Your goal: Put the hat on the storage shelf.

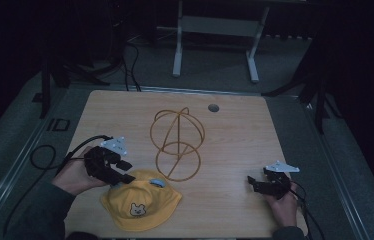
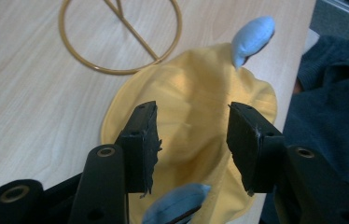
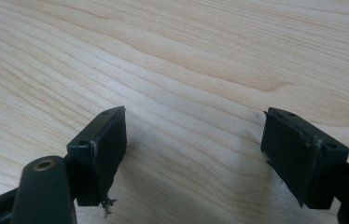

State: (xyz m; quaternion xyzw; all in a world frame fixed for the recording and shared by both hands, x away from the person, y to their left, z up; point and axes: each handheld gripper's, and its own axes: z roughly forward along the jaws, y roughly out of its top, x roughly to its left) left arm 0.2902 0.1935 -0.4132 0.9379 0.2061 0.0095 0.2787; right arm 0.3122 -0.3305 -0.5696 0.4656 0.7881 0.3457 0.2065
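A yellow hat [image 1: 140, 201] with a little bear face and two blue ears [image 2: 253, 37], lying flat near the front edge of the wooden table [image 1: 235, 145]. Just above its crown, the left gripper [image 1: 117, 176], jaws wide apart with the hat between them, not pinching it. Right beside the hat, a gold wire stand [image 1: 177, 144] made of rings. Far off on the other side, the right gripper [image 1: 256, 184], low over bare wood, jaws wide apart and holding nothing.
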